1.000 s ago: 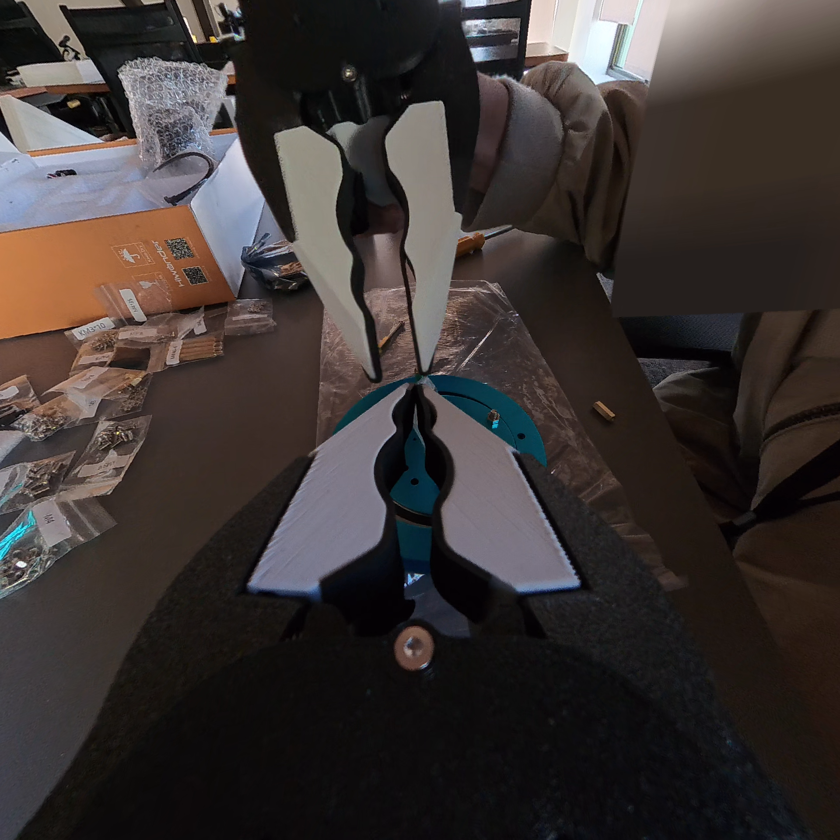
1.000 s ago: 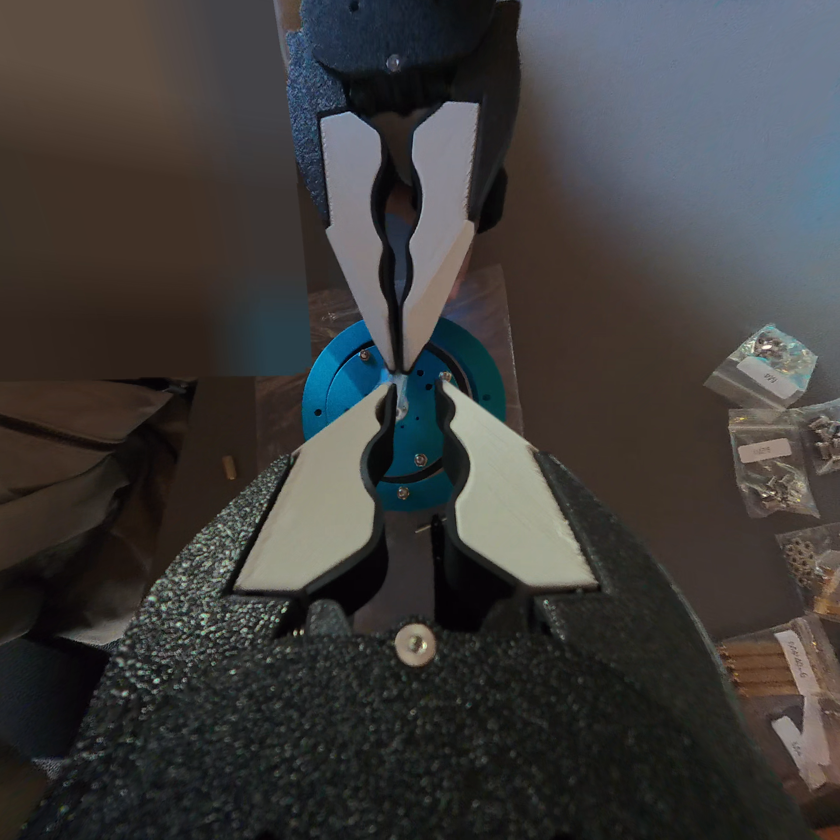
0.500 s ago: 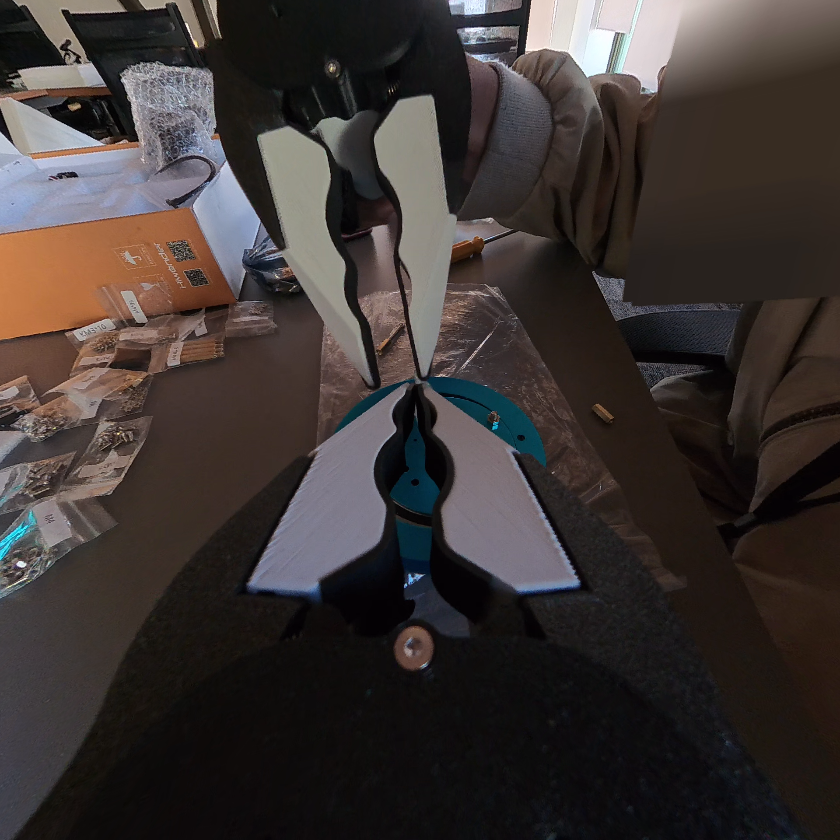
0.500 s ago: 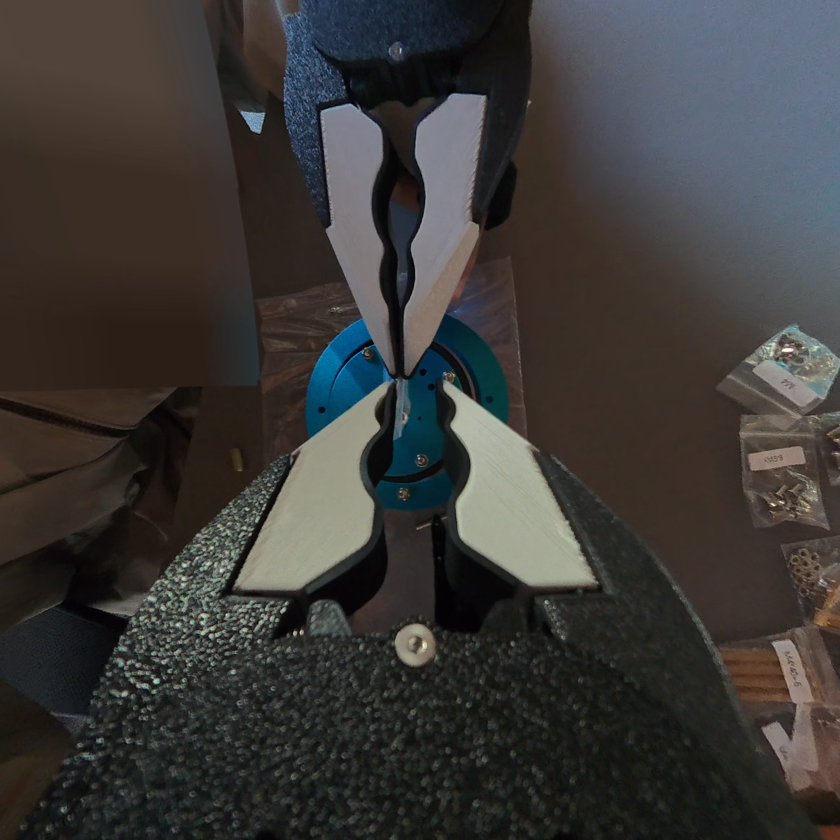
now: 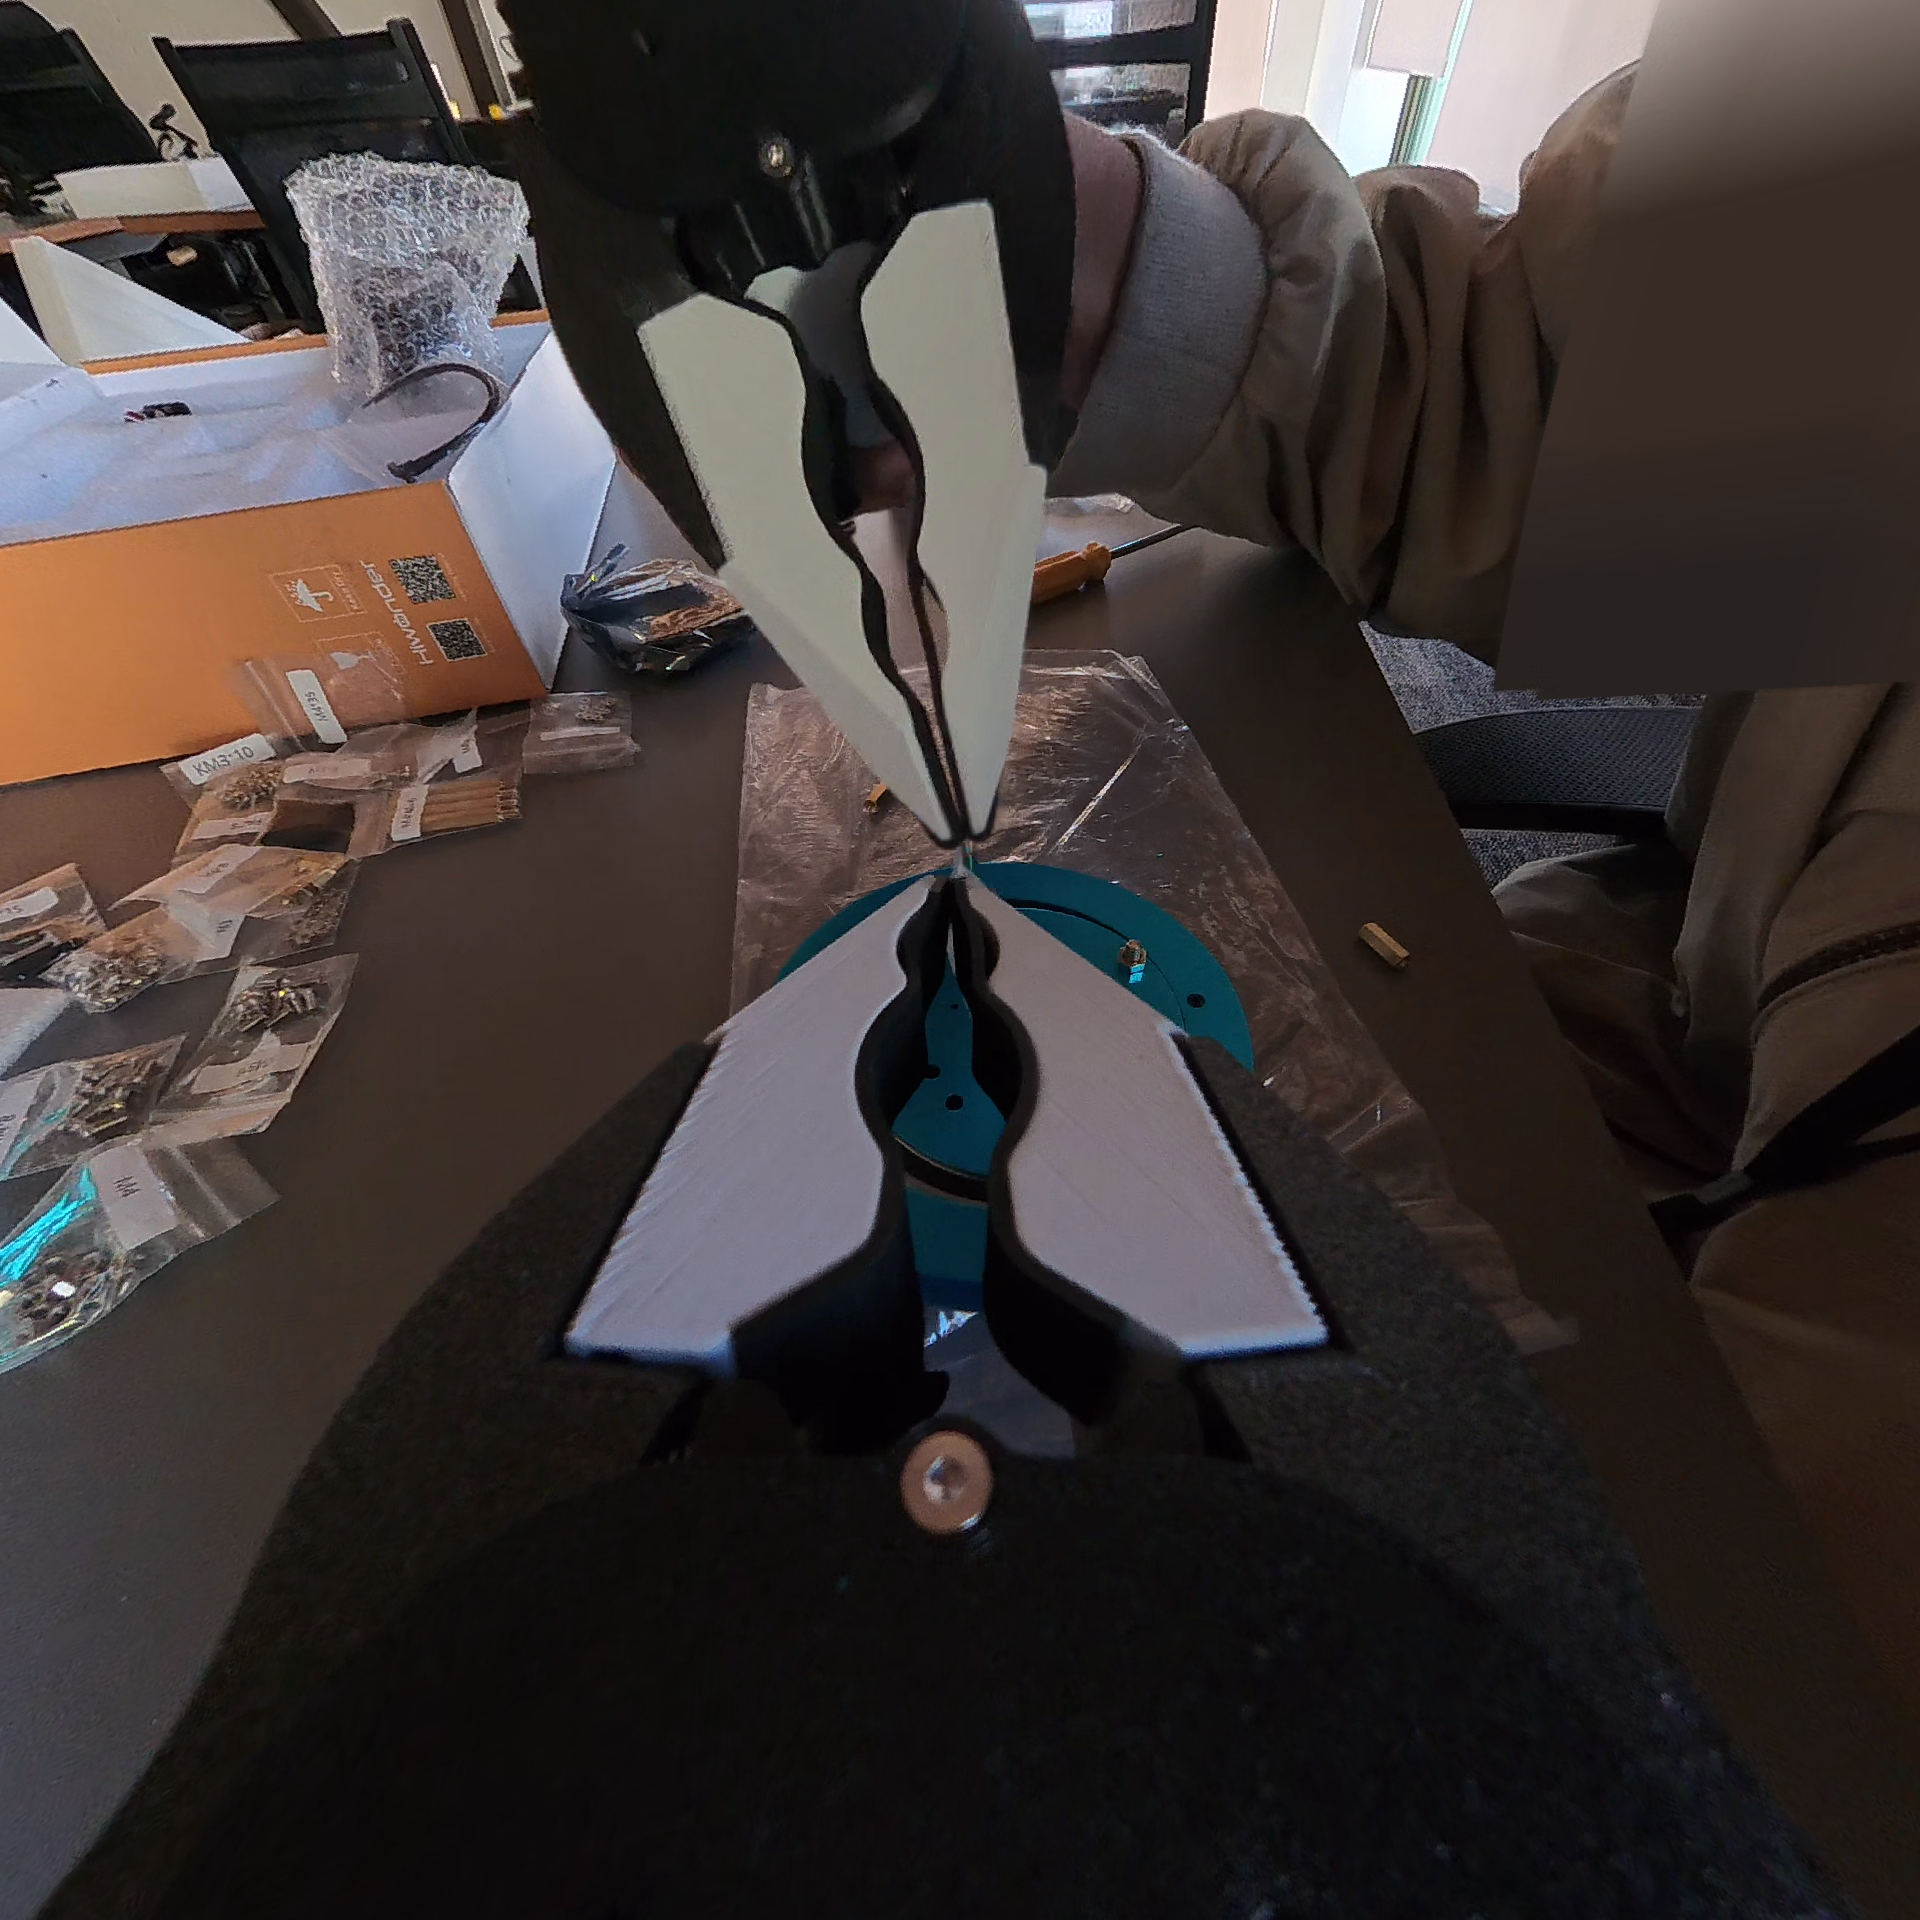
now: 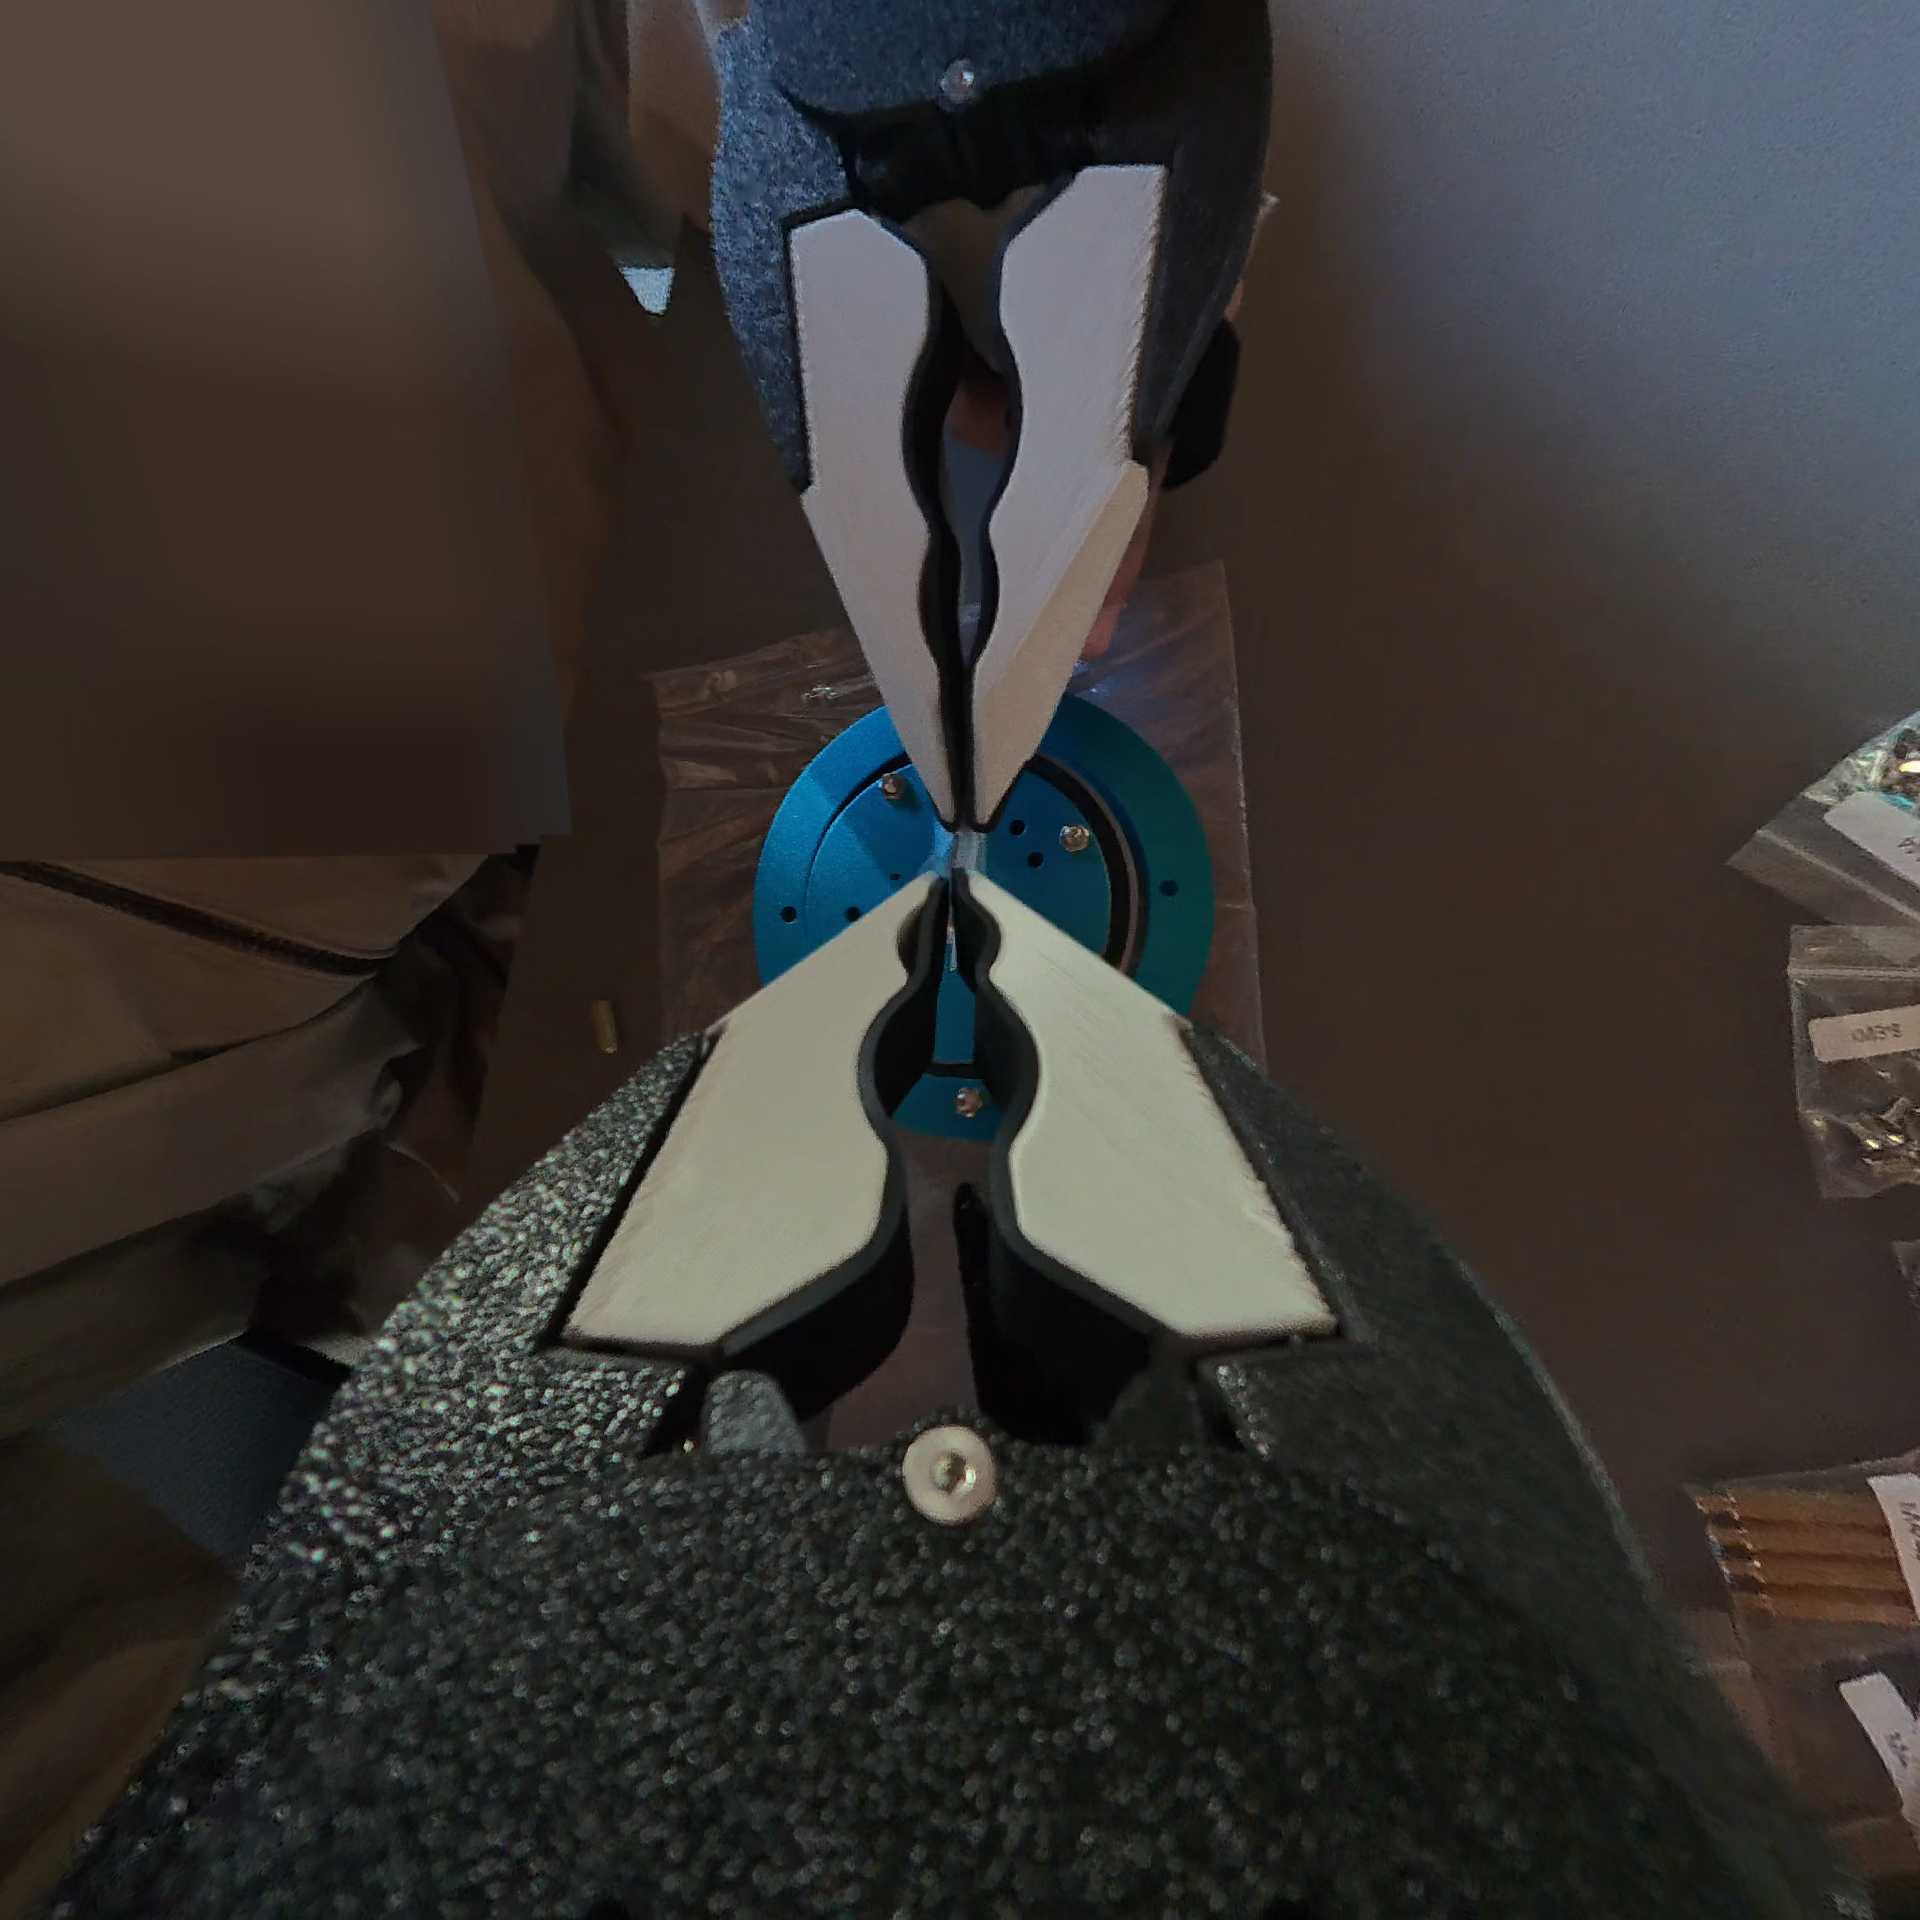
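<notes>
My left gripper (image 5: 951,885) and right gripper (image 6: 951,883) meet tip to tip a little above a round blue metal disc (image 5: 1195,961) that lies on a clear plastic bag (image 5: 1091,727). Both are shut on the same small thin clear piece (image 6: 962,854), each pinching one end; it is too small to identify. The right gripper also shows in the left wrist view (image 5: 961,831), pointing down from above. The left gripper also shows in the right wrist view (image 6: 961,821). The disc (image 6: 1153,821) has several small holes and screws, and a brass nut (image 5: 1132,954) sits on it.
Several small bags of screws (image 5: 208,987) lie left of the disc, also in the right wrist view (image 6: 1860,1091). An orange and white box (image 5: 208,623) with bubble wrap (image 5: 405,260) stands behind them. A brass standoff (image 5: 1382,945) and an orange-handled screwdriver (image 5: 1070,571) lie on the dark table. A person's sleeve (image 5: 1299,364) is at the right.
My right gripper was open around the clear piece and has closed on it. My left gripper stayed shut on it. Both have held their place over the disc.
</notes>
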`<state>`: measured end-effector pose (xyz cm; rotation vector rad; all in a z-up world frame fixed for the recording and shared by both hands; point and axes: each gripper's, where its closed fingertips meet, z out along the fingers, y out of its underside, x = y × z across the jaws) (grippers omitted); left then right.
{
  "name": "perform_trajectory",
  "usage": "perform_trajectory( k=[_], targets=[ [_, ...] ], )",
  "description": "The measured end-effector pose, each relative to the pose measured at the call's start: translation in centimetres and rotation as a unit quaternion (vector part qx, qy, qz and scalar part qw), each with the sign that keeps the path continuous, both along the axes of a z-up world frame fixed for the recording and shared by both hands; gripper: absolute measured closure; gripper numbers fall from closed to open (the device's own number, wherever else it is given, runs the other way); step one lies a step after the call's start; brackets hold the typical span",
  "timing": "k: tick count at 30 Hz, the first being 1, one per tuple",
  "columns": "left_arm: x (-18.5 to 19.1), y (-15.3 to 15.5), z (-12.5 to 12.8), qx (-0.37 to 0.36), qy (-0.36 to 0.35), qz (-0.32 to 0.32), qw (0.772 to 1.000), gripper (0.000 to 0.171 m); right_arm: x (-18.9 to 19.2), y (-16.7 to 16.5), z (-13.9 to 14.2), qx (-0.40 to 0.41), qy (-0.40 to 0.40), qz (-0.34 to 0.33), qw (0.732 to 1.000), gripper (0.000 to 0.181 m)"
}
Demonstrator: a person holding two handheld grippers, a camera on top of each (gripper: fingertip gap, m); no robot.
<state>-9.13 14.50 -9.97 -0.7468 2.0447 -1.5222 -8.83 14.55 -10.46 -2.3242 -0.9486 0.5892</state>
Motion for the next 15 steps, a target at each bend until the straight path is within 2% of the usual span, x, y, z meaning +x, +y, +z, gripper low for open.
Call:
perform_trajectory(
  k=[9, 12, 15],
  targets=[
    [0.5, 0.1, -0.5, 0.024, 0.0, 0.032, 0.999, 0.171, -0.3, -0.2, -0.9, 0.002, 0.033, -0.045, 0.998, 0.181],
    [0.5, 1.3, -0.1, 0.033, 0.011, 0.12, 0.992, 0.149, -0.5, 0.0, -0.7, -0.01, 0.094, -0.129, 0.987, 0.181],
    [-1.2, 1.1, 0.4, -0.002, 0.012, 0.196, 0.981, 0.128, -0.9, -0.1, 1.4, 0.013, 0.183, -0.225, 0.957, 0.181]
  ],
)
